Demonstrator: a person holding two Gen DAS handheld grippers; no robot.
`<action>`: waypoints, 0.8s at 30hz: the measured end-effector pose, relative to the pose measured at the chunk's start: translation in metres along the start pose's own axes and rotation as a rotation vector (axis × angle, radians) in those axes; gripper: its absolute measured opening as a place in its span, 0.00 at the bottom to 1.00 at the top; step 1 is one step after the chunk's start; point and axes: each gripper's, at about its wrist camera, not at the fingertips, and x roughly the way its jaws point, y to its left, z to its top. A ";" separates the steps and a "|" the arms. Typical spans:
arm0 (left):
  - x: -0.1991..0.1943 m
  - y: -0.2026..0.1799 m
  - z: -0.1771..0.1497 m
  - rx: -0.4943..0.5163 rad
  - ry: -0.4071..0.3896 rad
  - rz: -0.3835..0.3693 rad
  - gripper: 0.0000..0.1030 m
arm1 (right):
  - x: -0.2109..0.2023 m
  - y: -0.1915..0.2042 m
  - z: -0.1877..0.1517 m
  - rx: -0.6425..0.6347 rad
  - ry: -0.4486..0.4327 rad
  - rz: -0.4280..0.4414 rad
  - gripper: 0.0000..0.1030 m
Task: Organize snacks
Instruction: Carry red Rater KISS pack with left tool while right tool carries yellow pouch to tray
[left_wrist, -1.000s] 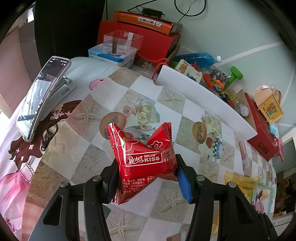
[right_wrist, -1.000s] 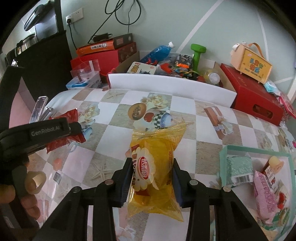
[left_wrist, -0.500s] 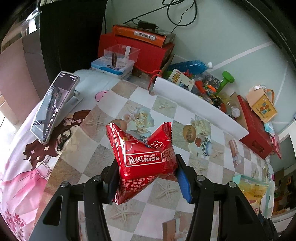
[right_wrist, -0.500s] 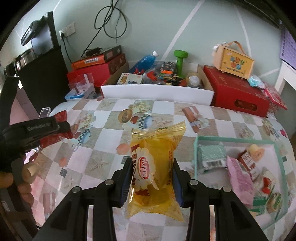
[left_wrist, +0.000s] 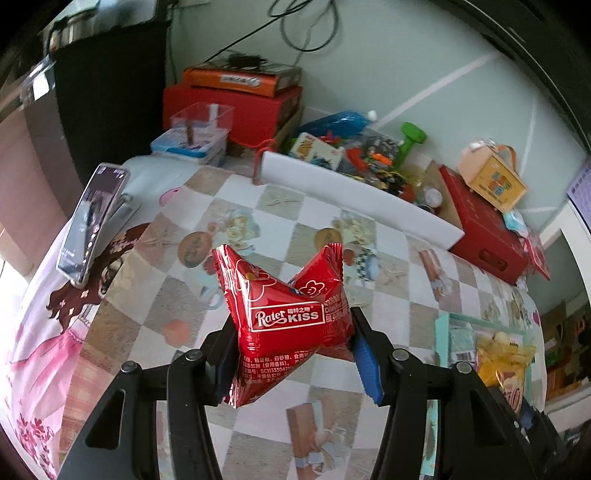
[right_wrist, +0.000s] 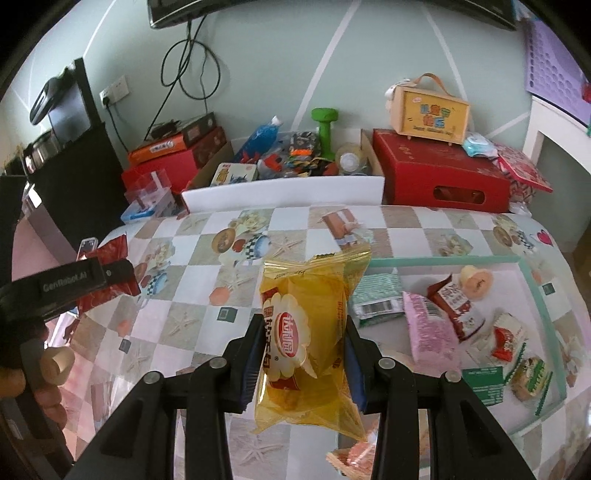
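Observation:
My left gripper is shut on a red Rater Kiss snack packet and holds it above the checkered tablecloth. My right gripper is shut on a yellow snack packet, held above the table just left of a mint-green tray. The tray holds several snacks, among them a pink packet and a green-white packet. In the left wrist view the tray and the yellow packet show at the right. The left gripper with the red packet shows at the left in the right wrist view.
A white foam board stands along the table's far edge, with red boxes, a green dumbbell and clutter behind it. A phone on a stand is at the table's left end. A small orange packet lies near the front.
Both grippers have risen and swung right with their packets held. The tray has come further into both views, and the yellow packet is now beside the tray's left edge.

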 end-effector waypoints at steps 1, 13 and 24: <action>-0.001 -0.007 0.000 0.015 -0.004 -0.004 0.55 | -0.001 -0.002 0.001 0.004 -0.002 -0.002 0.41; -0.002 -0.072 -0.014 0.154 0.009 -0.070 0.55 | -0.010 -0.054 0.002 0.116 -0.011 -0.034 0.41; -0.016 -0.153 -0.041 0.336 0.002 -0.169 0.55 | -0.031 -0.122 0.004 0.257 -0.053 -0.089 0.41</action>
